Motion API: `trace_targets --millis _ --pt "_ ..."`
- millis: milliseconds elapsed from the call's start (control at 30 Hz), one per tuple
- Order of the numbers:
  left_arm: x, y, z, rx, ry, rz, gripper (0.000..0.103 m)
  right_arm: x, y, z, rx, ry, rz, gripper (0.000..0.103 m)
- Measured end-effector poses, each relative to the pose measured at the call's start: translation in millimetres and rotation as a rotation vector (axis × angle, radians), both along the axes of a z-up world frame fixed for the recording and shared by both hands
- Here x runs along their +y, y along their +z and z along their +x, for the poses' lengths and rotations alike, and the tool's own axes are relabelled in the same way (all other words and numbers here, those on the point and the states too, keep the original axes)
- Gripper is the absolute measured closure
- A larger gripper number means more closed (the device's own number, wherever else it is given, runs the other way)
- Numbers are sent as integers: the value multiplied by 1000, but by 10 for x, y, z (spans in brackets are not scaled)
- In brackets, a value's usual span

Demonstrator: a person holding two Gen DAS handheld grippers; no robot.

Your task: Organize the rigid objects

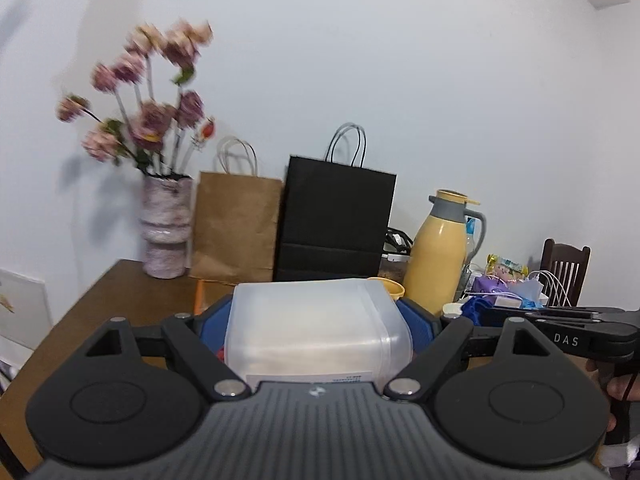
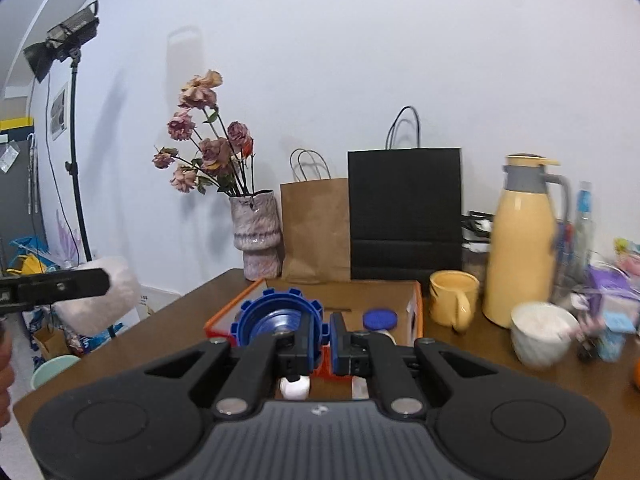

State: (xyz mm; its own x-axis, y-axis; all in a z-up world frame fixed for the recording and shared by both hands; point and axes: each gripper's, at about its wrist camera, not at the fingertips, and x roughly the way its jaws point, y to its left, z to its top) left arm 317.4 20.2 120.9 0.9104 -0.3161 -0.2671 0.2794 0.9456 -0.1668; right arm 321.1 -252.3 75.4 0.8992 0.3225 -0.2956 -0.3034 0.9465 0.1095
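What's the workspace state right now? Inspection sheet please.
Surface: brown wooden table, crowded along the wall.
Job's things: translucent plastic container held in left tongs; blue gear-edged lid over cardboard box; small blue cap inside.
Clutter: vase, brown bag, black bag, yellow jug, yellow mug, white bowl.
Grippers: right tongs nearly closed on the lid's rim.
Cables: white cords.
Surroundings: white wall, light stand.

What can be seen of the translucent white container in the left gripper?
The translucent white container is a frosted, rounded-cornered plastic box with a seam near its right end and a printed label at its near bottom edge. It sits level between the left gripper's blue pads, raised above the wooden table. Its contents cannot be made out.
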Motion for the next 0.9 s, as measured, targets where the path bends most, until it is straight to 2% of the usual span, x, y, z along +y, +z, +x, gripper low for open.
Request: trace_targets --millis 133,233,333,433,533,633,700,800,867,900 --pt "-131 126 1077 127 4 13 17 13 275 934 82 24 0 96" --pt "-240 -18 1886 225 56 56 17 46 293 1627 169 29 22 96" --pt "-330 -302 2592 311 103 79 17 113 118 2335 256 1 36 96" --pt "-429 -714 3123 394 139 118 17 190 -244 3017 385 -32 83 96" --pt "-527 -1040 3477 426 151 170 17 307 -655 3534 473 -72 72 96" --pt "-526 -1234 3670 436 171 158 16 442 -927 3734 501 -76 54 95" --pt "-535 -1358 3775 481 186 163 16 488 -1071 3826 516 -81 57 95" --pt "-558 -1443 3846 488 172 175 15 500 -1230 3915 518 -100 61 88" --pt "-559 -1430 3837 478 169 170 14 472 -1323 3960 537 -107 82 79" --pt "-561 -1402 3808 463 171 166 13 453 -1337 3971 551 -103 103 79"
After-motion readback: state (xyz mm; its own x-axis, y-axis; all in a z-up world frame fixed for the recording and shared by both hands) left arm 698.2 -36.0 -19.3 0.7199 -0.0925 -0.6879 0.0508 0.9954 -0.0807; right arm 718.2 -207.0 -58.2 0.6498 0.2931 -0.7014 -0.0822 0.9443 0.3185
